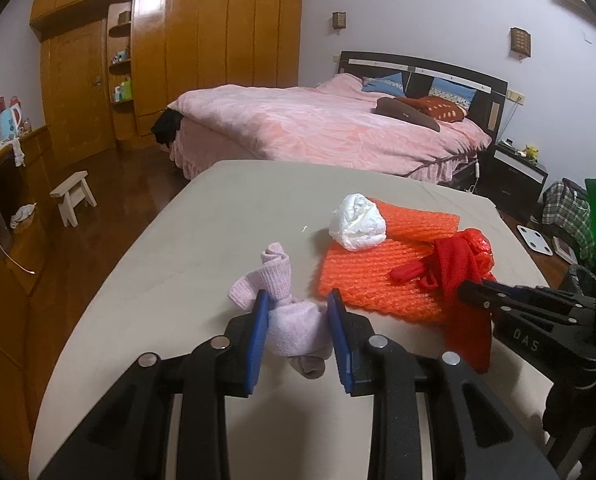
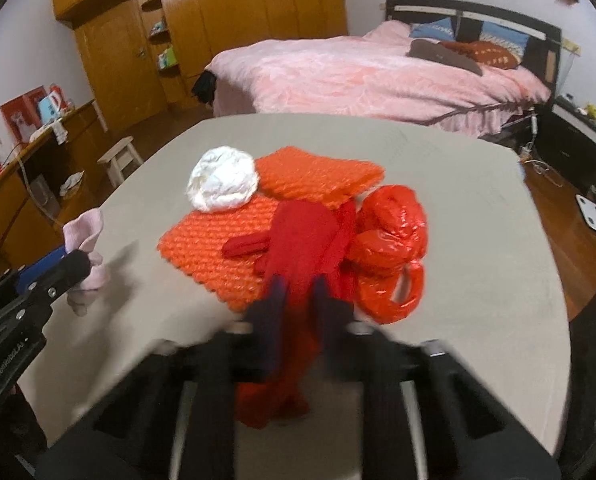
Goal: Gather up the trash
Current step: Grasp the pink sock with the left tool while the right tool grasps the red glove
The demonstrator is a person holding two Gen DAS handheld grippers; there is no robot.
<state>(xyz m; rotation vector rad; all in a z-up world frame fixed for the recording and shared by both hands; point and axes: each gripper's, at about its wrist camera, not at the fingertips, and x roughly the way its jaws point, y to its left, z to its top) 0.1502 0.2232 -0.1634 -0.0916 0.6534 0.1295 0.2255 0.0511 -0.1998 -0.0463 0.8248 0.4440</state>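
Observation:
My left gripper is shut on a pale pink sock, which bunches between its blue pads low over the beige table. My right gripper, blurred, is shut on a red sock that hangs down below its fingers; it also shows in the left wrist view as the right gripper pinching the red sock. Orange bubble-wrap sheets lie under the sock. A crumpled white ball rests on them, and a red plastic bag lies at their right.
Beyond the table stands a bed with a pink cover. A wooden wardrobe fills the back left wall. A small white stool and a long wooden cabinet are at the left; a dark nightstand and a floor scale at the right.

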